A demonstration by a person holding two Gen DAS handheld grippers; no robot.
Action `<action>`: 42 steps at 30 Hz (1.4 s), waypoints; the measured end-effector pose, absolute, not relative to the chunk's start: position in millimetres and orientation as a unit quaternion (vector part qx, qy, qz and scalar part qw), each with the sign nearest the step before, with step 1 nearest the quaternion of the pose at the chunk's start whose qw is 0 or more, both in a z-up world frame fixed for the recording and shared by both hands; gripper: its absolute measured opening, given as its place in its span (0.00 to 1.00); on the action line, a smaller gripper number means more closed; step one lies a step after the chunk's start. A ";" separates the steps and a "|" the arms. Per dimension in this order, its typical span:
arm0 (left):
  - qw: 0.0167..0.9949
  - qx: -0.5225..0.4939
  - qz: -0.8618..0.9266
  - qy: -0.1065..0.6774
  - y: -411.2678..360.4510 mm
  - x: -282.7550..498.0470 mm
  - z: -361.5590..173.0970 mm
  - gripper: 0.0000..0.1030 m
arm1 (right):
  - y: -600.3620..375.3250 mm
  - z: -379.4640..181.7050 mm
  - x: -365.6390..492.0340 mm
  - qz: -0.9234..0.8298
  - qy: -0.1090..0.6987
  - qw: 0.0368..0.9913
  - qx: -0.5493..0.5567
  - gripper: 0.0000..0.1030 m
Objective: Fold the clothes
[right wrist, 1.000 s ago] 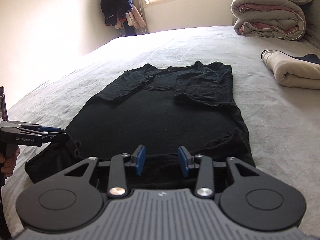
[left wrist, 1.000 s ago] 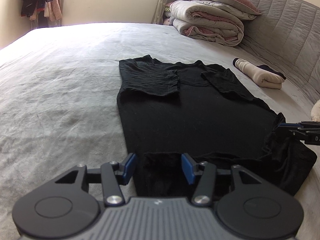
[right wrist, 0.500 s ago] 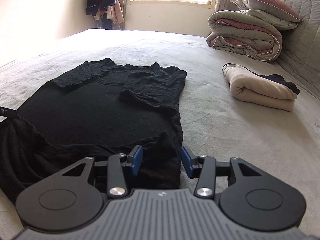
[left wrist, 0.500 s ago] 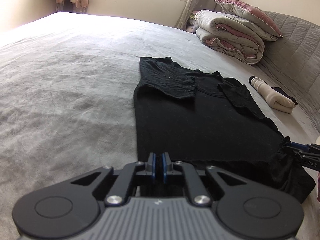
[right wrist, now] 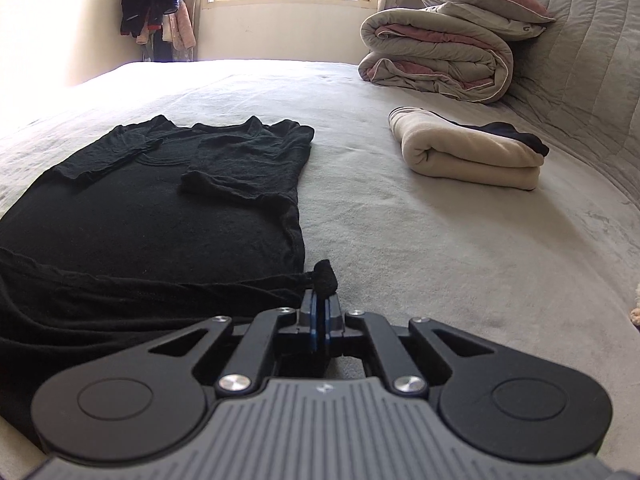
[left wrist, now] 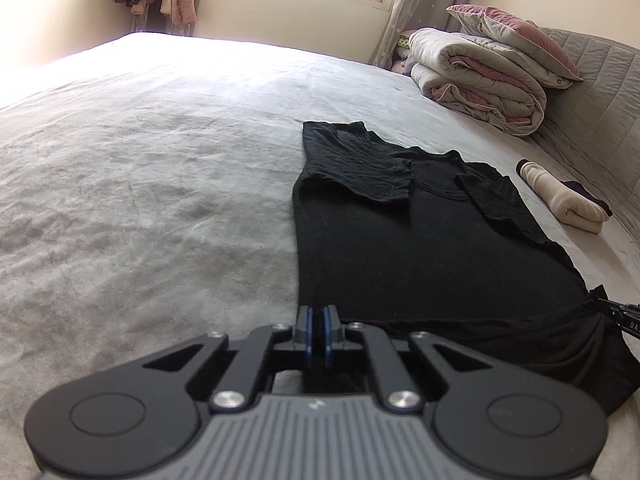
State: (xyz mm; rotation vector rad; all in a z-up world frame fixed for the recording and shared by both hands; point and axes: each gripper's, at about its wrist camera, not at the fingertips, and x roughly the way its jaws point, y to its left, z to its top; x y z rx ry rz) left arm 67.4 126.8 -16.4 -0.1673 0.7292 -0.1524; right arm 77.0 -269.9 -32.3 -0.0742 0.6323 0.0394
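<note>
A black T-shirt (left wrist: 400, 260) (right wrist: 140, 220) lies flat on the grey bed (left wrist: 140, 200), collar away from me and both sleeves folded inward. Its bottom hem is rumpled and raised toward me. My left gripper (left wrist: 316, 320) is shut on the hem's left corner, with dark fabric between its blue pads. My right gripper (right wrist: 320, 312) is closing on the hem's right corner; its pads press on the cloth, and a tuft of fabric (right wrist: 324, 276) sticks up past them. In the left wrist view the right gripper's tip (left wrist: 624, 316) shows at the hem's far right end.
A folded cream garment (right wrist: 468, 156) (left wrist: 568, 200) with something dark behind it lies right of the shirt. A rolled quilt (right wrist: 436, 60) with a pillow on top sits against the padded headboard (right wrist: 580, 60). Clothes (right wrist: 156, 0) hang in the far corner by the window.
Both grippers went from open to shut on the shirt's hem, the left first, the right just now. The right one moved rightward to the hem's corner and the hem bunched up.
</note>
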 end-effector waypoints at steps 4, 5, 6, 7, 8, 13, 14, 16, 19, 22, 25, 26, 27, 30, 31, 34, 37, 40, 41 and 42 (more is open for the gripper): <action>0.928 -0.091 -0.071 0.355 130.8 64.4 -13.8 0.15 | -270.8 -24.8 69.8 0.026 0.302 0.953 -0.033 0.21; 0.928 -0.095 -0.070 0.354 132.1 62.4 -12.1 0.20 | -270.6 -22.2 67.0 0.030 0.298 0.953 -0.035 0.26; 0.929 -0.098 -0.070 0.349 132.4 59.1 -10.1 0.21 | -269.3 -19.5 64.3 0.038 0.294 0.954 -0.036 0.30; 0.931 -0.098 -0.074 0.342 131.9 55.5 -7.6 0.22 | -266.7 -16.4 61.6 0.051 0.290 0.955 -0.038 0.38; 0.934 -0.096 -0.080 0.336 130.1 51.8 -5.1 0.22 | -264.2 -13.4 58.9 0.063 0.286 0.955 -0.039 0.41; 0.937 -0.064 -0.158 0.305 107.5 31.3 4.8 0.22 | -235.2 -7.5 55.8 0.146 0.278 0.948 -0.047 0.41; 0.936 -0.053 -0.176 0.301 101.4 27.1 5.4 0.22 | -227.4 -7.9 56.6 0.164 0.278 0.945 -0.049 0.41; 0.928 -0.037 -0.218 0.300 90.3 20.4 3.6 0.22 | -211.6 -8.5 58.1 0.201 0.279 0.938 -0.053 0.41; 0.907 -0.029 -0.280 0.313 74.8 14.0 -3.1 0.22 | -187.7 -12.8 62.8 0.233 0.292 0.926 -0.060 0.41; 0.885 -0.014 -0.331 0.327 59.2 7.1 -11.3 0.22 | -169.2 -14.0 67.8 0.259 0.305 0.913 -0.082 0.41; 0.872 0.011 -0.349 0.344 47.9 0.5 -19.5 0.22 | -154.5 -18.0 75.0 0.272 0.316 0.902 -0.116 0.41; 0.868 0.019 -0.352 0.351 44.6 -1.4 -22.4 0.22 | -150.6 -19.7 75.9 0.271 0.318 0.899 -0.128 0.41; 0.864 0.025 -0.355 0.355 41.9 -3.2 -24.8 0.22 | -146.8 -21.5 76.7 0.270 0.321 0.897 -0.139 0.40; 0.865 0.029 -0.356 0.351 41.8 -7.2 -27.6 0.22 | -138.6 -21.2 70.3 0.283 0.318 0.889 -0.167 0.04; 0.865 0.028 -0.358 0.351 43.1 -8.0 -28.1 0.22 | -136.6 -19.7 67.4 0.281 0.313 0.890 -0.174 0.04; 0.865 0.032 -0.362 0.346 44.2 -12.6 -29.5 0.24 | -136.9 -16.8 69.3 0.236 0.301 0.909 -0.164 0.03; 0.866 0.045 -0.365 0.339 42.5 -18.8 -28.7 0.29 | -136.4 -20.1 76.4 0.216 0.315 0.912 -0.152 0.05; 0.866 0.043 -0.366 0.337 47.0 -23.9 -23.5 0.33 | -132.7 -14.7 74.2 0.222 0.317 0.912 -0.137 0.14; 0.867 0.038 -0.365 0.337 50.2 -24.6 -21.7 0.35 | -130.8 -11.0 72.9 0.230 0.315 0.912 -0.128 0.17; 0.871 0.032 -0.359 0.333 55.1 -25.1 -19.8 0.35 | -128.4 -7.0 72.0 0.242 0.313 0.911 -0.118 0.23</action>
